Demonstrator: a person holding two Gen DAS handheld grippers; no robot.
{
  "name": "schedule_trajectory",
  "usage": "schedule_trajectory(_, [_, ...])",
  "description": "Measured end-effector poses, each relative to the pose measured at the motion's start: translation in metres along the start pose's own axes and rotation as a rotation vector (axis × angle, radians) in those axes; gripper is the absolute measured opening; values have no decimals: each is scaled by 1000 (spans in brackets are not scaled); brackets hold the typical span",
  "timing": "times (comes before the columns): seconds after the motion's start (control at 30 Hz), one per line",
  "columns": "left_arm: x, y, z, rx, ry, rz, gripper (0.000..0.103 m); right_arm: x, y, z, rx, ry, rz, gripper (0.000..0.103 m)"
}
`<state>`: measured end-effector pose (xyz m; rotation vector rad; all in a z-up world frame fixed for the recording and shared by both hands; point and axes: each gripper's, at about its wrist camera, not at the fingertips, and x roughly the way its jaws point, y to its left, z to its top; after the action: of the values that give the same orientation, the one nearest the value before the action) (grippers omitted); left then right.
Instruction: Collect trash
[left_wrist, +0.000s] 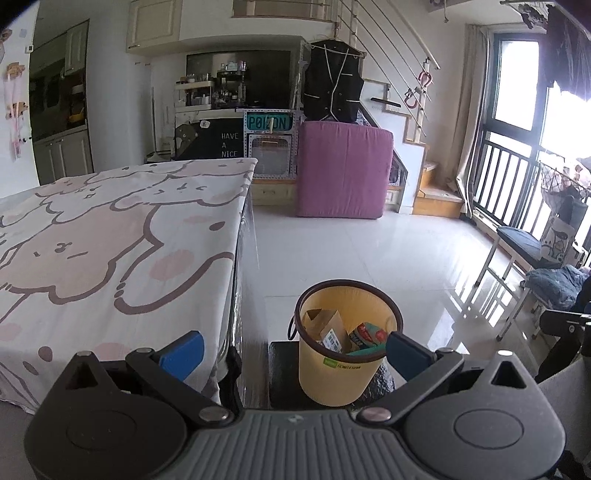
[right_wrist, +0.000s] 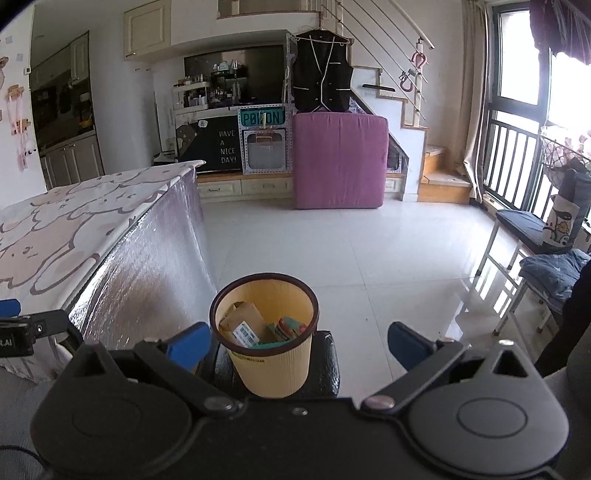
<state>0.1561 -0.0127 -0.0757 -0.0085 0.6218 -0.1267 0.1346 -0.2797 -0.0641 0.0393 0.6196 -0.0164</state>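
Observation:
A yellow trash bin (left_wrist: 338, 373) with a dark rim stands on a black stool beside the table; it also shows in the right wrist view (right_wrist: 271, 365). Inside lie a brown paper package with a barcode label (left_wrist: 327, 326) and colourful wrappers (left_wrist: 365, 336); the package (right_wrist: 243, 321) and wrappers (right_wrist: 290, 328) show from the right too. My left gripper (left_wrist: 293, 350) is open and empty, above and behind the bin, its blue fingers (left_wrist: 184, 354) wide apart. My right gripper (right_wrist: 297, 345) is open and empty, the bin between its fingers (right_wrist: 190, 345) in view.
A table with a cartoon-print cloth (left_wrist: 110, 236) stands left, its side covered in silver foil (right_wrist: 147, 266). White tiled floor (left_wrist: 369, 254) lies ahead. A purple mattress (left_wrist: 345, 170) leans at the back. A bench (left_wrist: 524, 243) and chair with clothes (right_wrist: 550, 273) stand right by the window.

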Motion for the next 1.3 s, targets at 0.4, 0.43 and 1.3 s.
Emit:
schedule_trajectory(0.4, [-4, -5, -6, 16, 2, -5, 103, -6, 5, -6, -14, -2, -3, 103])
schedule_trajectory(0.43, [-4, -5, -6, 17, 1, -5, 103, -6, 6, -5, -14, -3, -4, 103])
schedule_trajectory(1.3, [-6, -6, -7, 17, -3, -7, 103, -4, 9, -8, -20, -1, -11, 103])
